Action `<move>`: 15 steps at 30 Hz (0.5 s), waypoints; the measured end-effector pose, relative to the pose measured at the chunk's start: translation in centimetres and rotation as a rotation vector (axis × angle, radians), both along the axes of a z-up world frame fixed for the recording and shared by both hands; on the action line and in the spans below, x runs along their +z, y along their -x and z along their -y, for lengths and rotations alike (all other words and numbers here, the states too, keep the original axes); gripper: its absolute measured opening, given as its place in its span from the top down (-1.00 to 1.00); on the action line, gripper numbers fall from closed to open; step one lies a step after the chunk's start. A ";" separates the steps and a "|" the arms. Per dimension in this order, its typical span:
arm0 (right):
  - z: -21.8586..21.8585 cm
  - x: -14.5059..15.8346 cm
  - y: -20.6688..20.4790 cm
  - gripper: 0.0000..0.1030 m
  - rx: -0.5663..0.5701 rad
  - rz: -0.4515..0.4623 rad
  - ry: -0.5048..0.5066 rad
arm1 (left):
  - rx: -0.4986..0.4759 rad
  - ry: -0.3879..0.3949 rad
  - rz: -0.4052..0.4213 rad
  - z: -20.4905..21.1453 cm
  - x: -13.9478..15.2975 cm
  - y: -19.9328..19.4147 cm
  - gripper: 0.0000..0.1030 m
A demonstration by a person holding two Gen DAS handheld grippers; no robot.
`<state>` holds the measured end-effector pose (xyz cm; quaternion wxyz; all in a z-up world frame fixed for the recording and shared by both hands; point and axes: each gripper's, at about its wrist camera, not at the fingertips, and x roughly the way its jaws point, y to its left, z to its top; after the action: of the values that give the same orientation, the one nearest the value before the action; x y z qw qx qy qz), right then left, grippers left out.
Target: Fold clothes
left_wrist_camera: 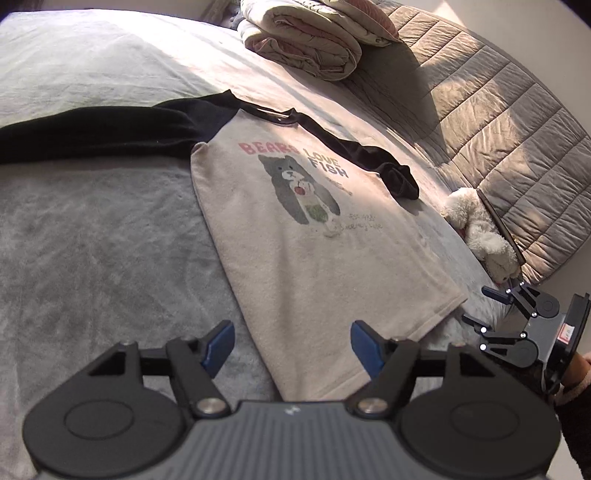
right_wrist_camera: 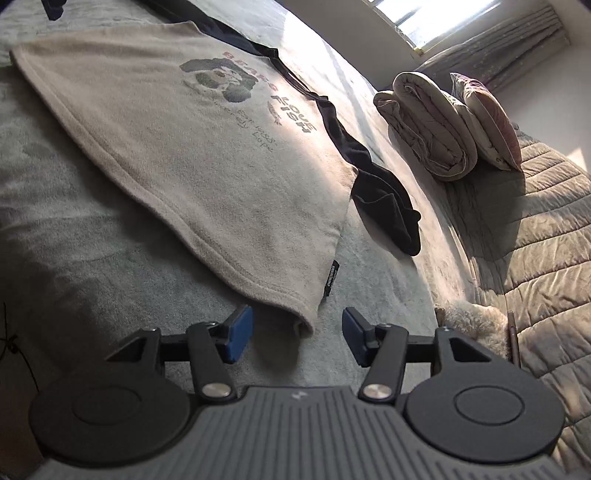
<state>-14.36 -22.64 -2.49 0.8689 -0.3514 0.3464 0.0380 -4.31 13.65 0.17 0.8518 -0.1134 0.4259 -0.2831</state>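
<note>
A cream shirt with dark sleeves and a bear print lies flat on the grey bed cover. One dark sleeve stretches out to the left, the other lies bunched at the right. My left gripper is open over the shirt's hem, with the fabric lying below the blue pads, not pinched. In the right wrist view the shirt ends in a hem corner that lies between the pads of my open right gripper, untouched. The right gripper also shows at the right edge of the left view.
A folded quilt and a pillow are stacked at the head of the bed. A white plush toy lies by the quilted grey bedspread. A sunlit window is beyond. A sleeve shows at the right edge.
</note>
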 end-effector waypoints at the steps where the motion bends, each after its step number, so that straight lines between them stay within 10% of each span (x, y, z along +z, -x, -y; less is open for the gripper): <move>1: 0.0 0.5 -0.2 -0.11 -0.016 0.010 -0.057 | 0.029 -0.018 0.041 0.4 0.2 -0.2 -0.37; 8: -0.3 2.2 -4.4 -0.26 -0.054 0.063 -0.392 | 0.129 -0.175 0.315 5.3 0.3 -1.3 -0.66; 15: -1.3 1.1 -10.3 -0.67 0.015 0.074 -0.519 | 0.130 -0.265 0.417 9.6 -0.2 -3.6 -0.89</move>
<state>-4.04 -21.31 -1.41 0.9417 -0.1203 0.2906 0.1194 -0.66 4.04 -0.02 0.9451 0.0331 0.2661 -0.1868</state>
